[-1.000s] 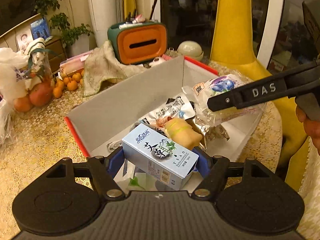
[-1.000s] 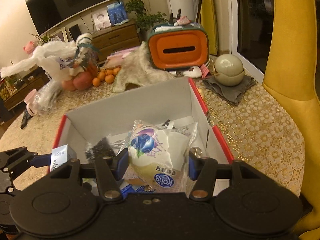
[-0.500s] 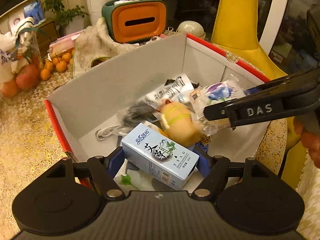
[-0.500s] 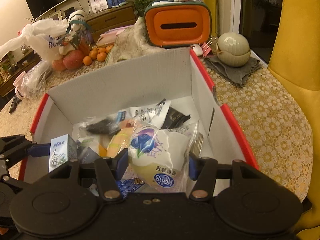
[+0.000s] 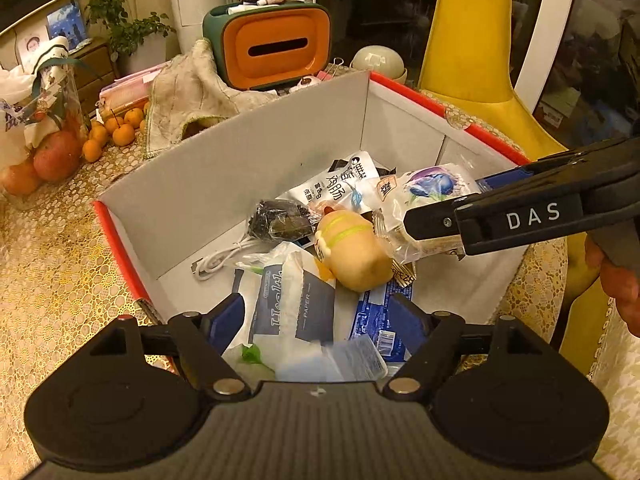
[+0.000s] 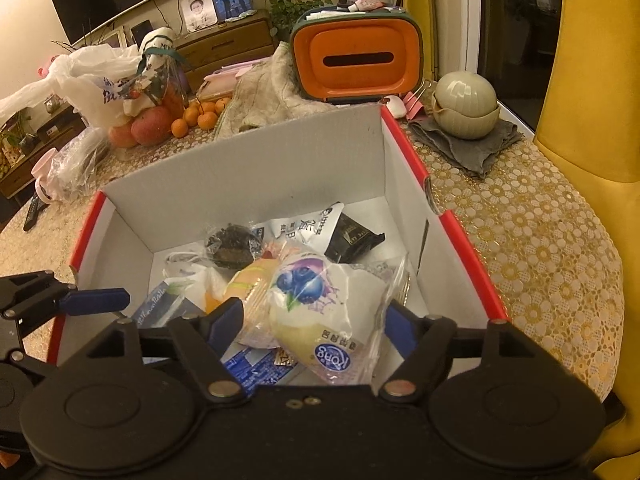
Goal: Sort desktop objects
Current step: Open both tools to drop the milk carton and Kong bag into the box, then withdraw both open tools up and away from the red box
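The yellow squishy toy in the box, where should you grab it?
Grip the yellow toy across its fat middle, by the green band, coming from above. It lies tilted on the other packets in the box, its rounded sides bare, while the blueberry bread packet crowds its right.

Matt cardboard box (image 6: 248, 184); glossy plastic blueberry bread wrapper (image 6: 320, 312).

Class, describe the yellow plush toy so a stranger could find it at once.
Start at the red-edged white cardboard box on the lace-covered table. The yellow plush toy lies among flat packets near its middle. It alone is soft and rounded, with a green band.
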Demonstrator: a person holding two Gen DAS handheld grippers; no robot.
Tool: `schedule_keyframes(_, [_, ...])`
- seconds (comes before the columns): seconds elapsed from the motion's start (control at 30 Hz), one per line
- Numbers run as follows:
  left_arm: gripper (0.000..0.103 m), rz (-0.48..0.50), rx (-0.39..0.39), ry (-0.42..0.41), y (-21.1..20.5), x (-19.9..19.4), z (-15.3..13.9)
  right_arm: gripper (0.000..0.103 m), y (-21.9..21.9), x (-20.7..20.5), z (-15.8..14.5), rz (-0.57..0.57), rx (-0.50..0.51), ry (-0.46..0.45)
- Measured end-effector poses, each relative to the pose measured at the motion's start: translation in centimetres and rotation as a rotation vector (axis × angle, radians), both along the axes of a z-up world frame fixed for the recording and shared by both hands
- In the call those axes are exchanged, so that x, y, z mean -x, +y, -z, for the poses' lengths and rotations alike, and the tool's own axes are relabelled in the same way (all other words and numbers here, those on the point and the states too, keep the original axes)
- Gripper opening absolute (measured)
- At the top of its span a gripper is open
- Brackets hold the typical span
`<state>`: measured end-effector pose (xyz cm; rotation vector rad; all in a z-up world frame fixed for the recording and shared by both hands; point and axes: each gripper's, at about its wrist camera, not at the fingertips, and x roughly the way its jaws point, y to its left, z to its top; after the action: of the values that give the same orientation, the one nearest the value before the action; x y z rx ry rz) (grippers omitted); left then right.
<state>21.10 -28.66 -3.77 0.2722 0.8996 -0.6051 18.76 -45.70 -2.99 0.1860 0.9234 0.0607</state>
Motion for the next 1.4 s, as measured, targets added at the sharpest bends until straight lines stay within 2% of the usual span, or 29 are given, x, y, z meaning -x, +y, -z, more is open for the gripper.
schedule_keyframes(0.37, [0.078,-0.026,0.029,-0.048,1.3,2.0,-2.6,0.078,-0.6,2.1,-3.1,0.028,0.026,-0.059])
schedule_keyframes(0.7, [0.078,-0.059,0.063,-0.085,3.4,4.5,-4.6,0.078,1.2,5.5,-5.4,-0.020,0.028,-0.097])
schedule_keyframes(0.93, [0.079,-0.120,0.091,-0.130,5.7,6.6,-6.1,0.078,3.0,8.0,-6.9,-0.056,0.017,-0.138])
schedule_keyframes(1.23, [0.086,-0.199,0.109,-0.191,8.8,9.0,-7.0,0.078,4.4,10.5,-7.2,-0.070,-0.018,-0.166])
schedule_keyframes(1.3, [0.095,-0.201,0.110,-0.195,9.2,9.4,-7.0,0.078,4.7,10.9,-7.2,-0.075,-0.023,-0.173])
schedule_keyframes(1.4, [0.101,-0.206,0.122,-0.185,9.7,9.9,-6.9,0.078,5.4,11.9,-7.3,-0.085,-0.013,-0.210])
